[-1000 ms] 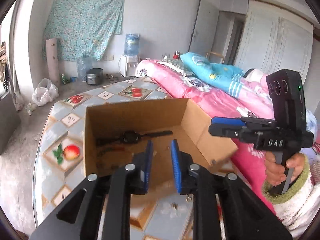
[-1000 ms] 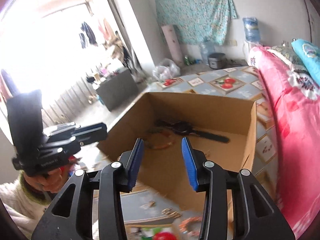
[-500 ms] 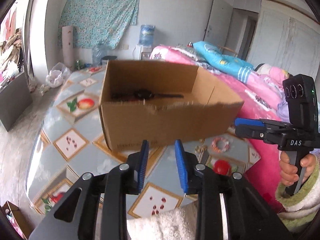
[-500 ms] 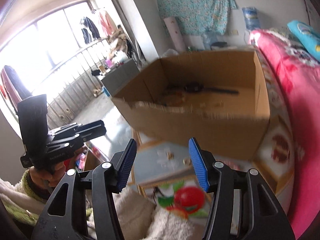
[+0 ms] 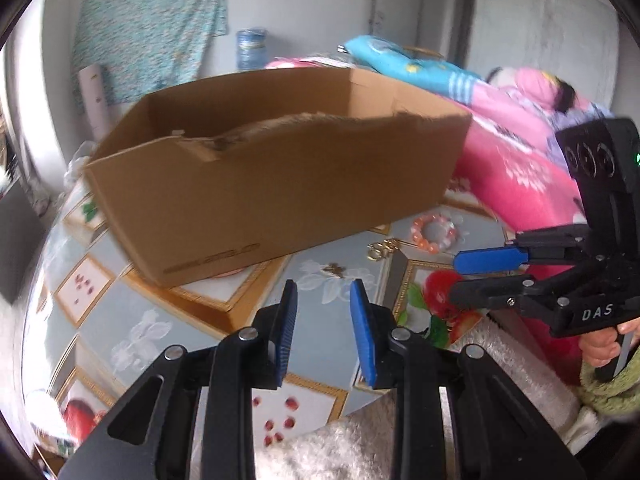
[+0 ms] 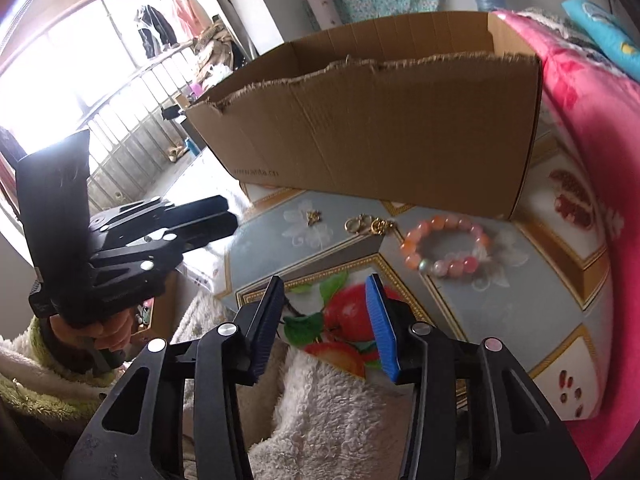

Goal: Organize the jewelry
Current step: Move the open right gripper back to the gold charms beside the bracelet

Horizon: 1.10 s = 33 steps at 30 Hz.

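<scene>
Bead bracelet (image 6: 446, 245) just beyond open right gripper (image 6: 326, 294)

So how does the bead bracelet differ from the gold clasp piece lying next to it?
The bead bracelet is a closed ring of chunky pink and orange beads; the gold clasp piece is thin, shiny metal links. The bracelet is clearly larger, the clasp piece small and stretched out sideways. The bracelet lies to the right, nearer the pink bedding. Both lie flat on the table in front of the cardboard box, untouched.

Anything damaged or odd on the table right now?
Yes: the brown cardboard box has a ragged, torn near rim. A pink beaded bracelet, gold clasp piece and small gold trinket lie loose outside it.
</scene>
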{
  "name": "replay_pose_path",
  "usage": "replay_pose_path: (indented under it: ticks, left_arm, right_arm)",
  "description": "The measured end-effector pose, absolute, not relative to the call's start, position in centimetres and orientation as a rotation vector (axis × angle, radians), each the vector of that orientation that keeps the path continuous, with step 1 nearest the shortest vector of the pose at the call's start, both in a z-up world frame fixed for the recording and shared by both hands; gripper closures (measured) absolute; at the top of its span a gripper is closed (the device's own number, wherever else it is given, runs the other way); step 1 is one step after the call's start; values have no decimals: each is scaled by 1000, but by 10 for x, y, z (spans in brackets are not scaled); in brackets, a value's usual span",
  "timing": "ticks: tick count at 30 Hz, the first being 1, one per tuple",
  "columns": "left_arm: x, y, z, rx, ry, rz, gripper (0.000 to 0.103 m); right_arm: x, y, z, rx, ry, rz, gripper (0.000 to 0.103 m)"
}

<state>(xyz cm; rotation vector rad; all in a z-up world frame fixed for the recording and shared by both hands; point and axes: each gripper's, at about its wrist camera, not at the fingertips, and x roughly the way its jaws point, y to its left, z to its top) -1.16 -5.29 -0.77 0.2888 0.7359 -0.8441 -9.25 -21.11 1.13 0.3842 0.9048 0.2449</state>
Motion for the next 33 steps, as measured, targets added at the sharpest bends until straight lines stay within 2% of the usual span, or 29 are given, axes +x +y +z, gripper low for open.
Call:
replay_pose_path:
  ticks: [14,17,20,24,25,33]
  left_arm:
    - [12,-103,-35,485,726,-923,77]
    - [13,-106,-37,507,719,-941,81]
    - [15,-108,-37,514,728,-973,91]
    - [15,-110,-38,535,717,-1007,93]
    - [15,-111,-38,533,720,-1018,98]
    - [9,-110,-39,534,705,-990,103]
  right_arm:
    - [-78,-205,8,397,889,296,66]
    - [-75,-205,6,398,888,303,66]
    - [-73,-205,5,404,885,307,67]
    - [-75,-206,3,413,883,309,68]
    - [-74,-205,2,414,883,308,69]
    - [-81,-207,2,414,880,301,69]
